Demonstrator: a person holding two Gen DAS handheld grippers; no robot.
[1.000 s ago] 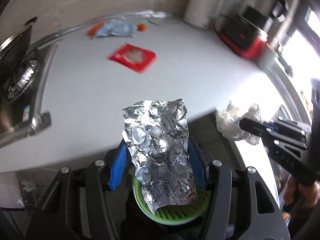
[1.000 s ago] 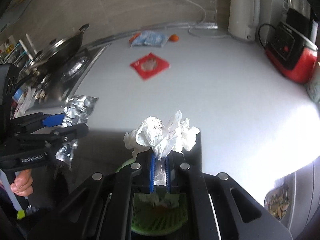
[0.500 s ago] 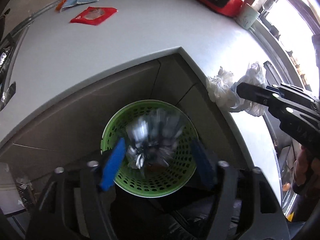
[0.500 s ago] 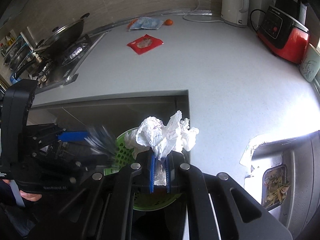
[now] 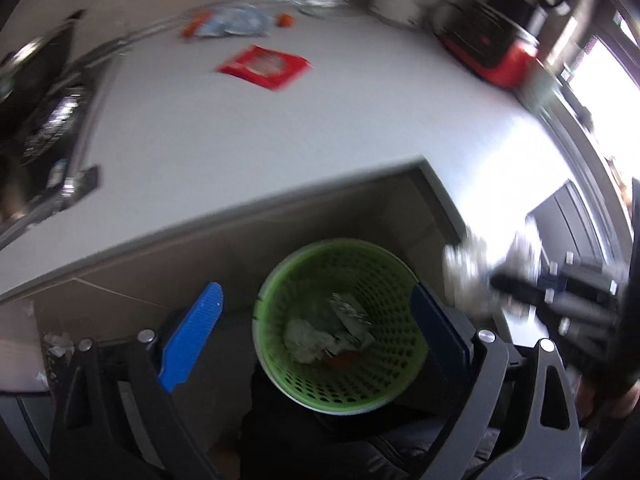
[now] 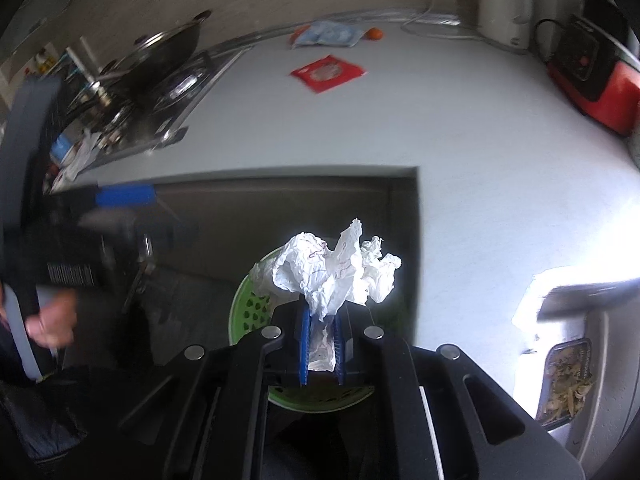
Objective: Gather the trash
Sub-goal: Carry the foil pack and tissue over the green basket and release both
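My left gripper [image 5: 316, 320] hangs over the green basket [image 5: 400, 280] on the floor, its jaws opening wide with nothing between the blue pads [image 5: 192, 336]. A silver foil blister pack [image 5: 348, 314] lies inside the basket on other scraps. My right gripper [image 6: 322, 340] is shut on a crumpled white paper [image 6: 332, 268], just above the basket's rim [image 6: 248, 308]. In the left wrist view that paper [image 5: 468, 276] shows blurred at the right. A red packet [image 6: 328, 74] and a blue packet [image 6: 328, 34] lie on the white counter [image 6: 440, 128].
A stove with a wok [image 6: 160, 52] stands at the counter's left end. A white kettle [image 6: 506, 4] and a red appliance [image 6: 592, 80] stand at the back right. A sink strainer with food scraps [image 6: 568, 380] is at the right. A person's hand [image 6: 52, 320] holds the left gripper.
The left gripper spread its jaws and the foil blister pack dropped from them into the basket. The right gripper carried the paper from beside the counter edge to over the basket.
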